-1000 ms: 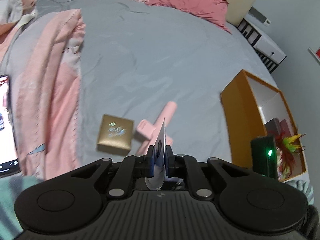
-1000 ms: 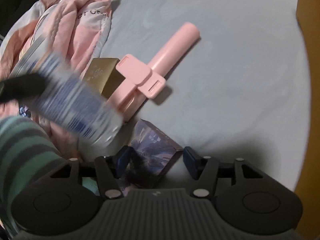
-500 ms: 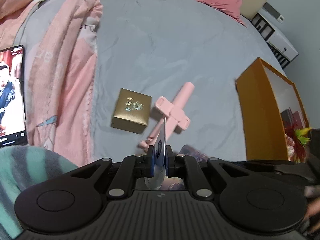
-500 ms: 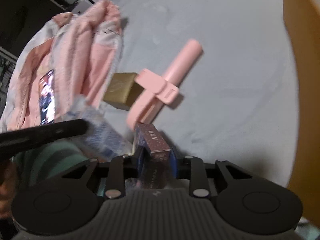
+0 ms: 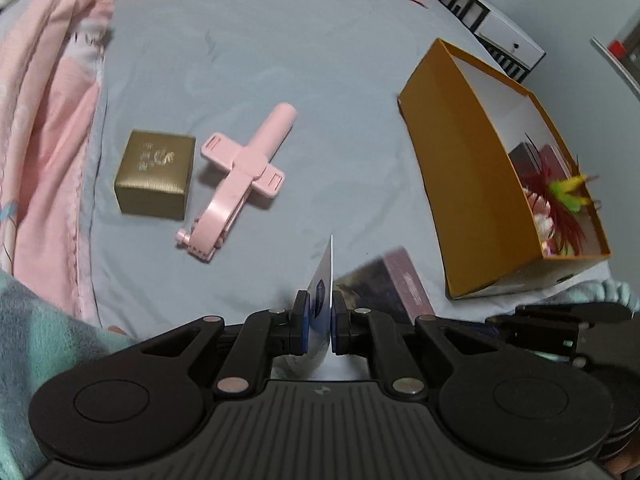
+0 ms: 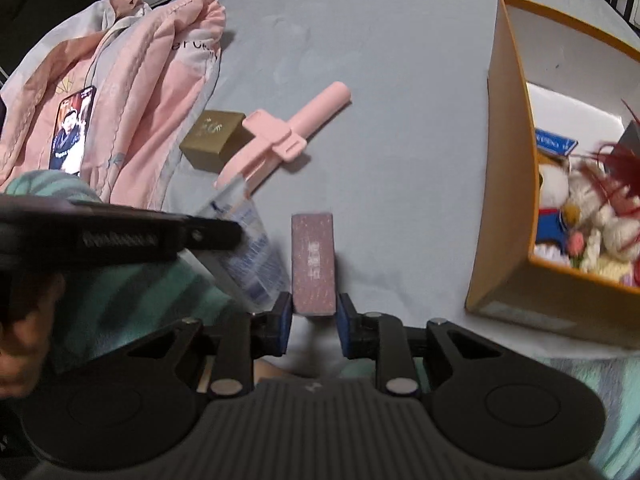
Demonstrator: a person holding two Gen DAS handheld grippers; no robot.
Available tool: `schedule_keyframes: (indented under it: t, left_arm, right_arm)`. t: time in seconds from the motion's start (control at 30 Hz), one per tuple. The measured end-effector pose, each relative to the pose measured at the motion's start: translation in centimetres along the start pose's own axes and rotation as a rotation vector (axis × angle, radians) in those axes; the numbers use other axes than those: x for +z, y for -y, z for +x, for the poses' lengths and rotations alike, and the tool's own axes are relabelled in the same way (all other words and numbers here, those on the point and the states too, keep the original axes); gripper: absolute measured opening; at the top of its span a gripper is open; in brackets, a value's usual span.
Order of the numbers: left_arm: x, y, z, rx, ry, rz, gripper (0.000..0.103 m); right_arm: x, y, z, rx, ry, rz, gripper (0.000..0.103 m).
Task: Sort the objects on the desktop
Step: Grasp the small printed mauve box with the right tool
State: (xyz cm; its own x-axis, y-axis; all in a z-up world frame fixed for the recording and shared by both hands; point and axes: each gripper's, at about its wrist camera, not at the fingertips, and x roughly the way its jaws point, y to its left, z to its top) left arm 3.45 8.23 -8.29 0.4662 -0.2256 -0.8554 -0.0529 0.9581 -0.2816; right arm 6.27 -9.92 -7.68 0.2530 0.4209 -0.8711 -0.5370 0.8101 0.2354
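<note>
Once open, right tongs [image 6: 313,322] now clamping purple box [image 6: 313,264], lifted off bed [image 6: 400,120]

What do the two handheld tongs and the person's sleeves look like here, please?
Both the left tongs and the right tongs are matte black plastic with ribbed tops, round side discs, silver rivets and blue finger pads. The teal-and-grey striped fuzzy sleeve shows beside them.

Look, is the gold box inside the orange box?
No, the gold box sits on the grey sheet beside the pink stick, well apart from the orange box.
</note>
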Motion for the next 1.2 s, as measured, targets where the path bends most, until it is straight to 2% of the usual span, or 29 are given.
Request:
schedule_keyframes:
  t: [0.13,0.2,0.23,0.37,0.57,0.73,0.83,1.0,1.2]
  left_arm:
    - [-0.4,-0.1,-0.3,-0.001,0.0,-0.002,0.01]
    - [-0.6,-0.4,-0.4,-0.002,-0.005,-0.019,0.01]
    - [-0.7,-0.6,-0.5,-0.006,-0.011,-0.026,0.01]
    - [-0.8,-0.4,-0.5,0.008,-0.036,-0.013,0.01]
    - [-0.8,-0.8,-0.7,-0.001,-0.057,-0.025,0.01]
    - [-0.9,-0.7,-0.7,-0.006,-0.046,-0.033,0.01]
    - [-0.9,-0.6,-0.7,-0.014,-0.044,-0.035,0.01]
    - [-1.2,-0.6,-0.7,-0.019,-0.022,-0.036,0.01]
    - [-1.1,0.0,-0.2,-0.067,-0.014,-0.059,0.014]
  right_arm:
    - [0.7,-0.2,0.3,0.026,0.014,-0.014,0.029]
    - [1.3,-0.3,0.4,0.033,0.013,-0.025,0.039]
    - [1.6,-0.4,0.4,0.039,0.014,-0.027,0.04]
    - [2.4,-0.2,0.5,0.073,0.011,-0.009,0.04]
    - [2.9,0.8,1.5,0.153,-0.001,0.096,0.039]
    - [3.0,0.6,1.1,0.145,0.019,0.124,0.039]
    - [3.3,1.0,1.3,0.183,0.011,0.17,0.039]
    - [3.3,0.2,2.2,0.168,-0.016,0.163,0.039]
    - [3.4,1.0,1.9,0.129,-0.008,0.175,0.044]
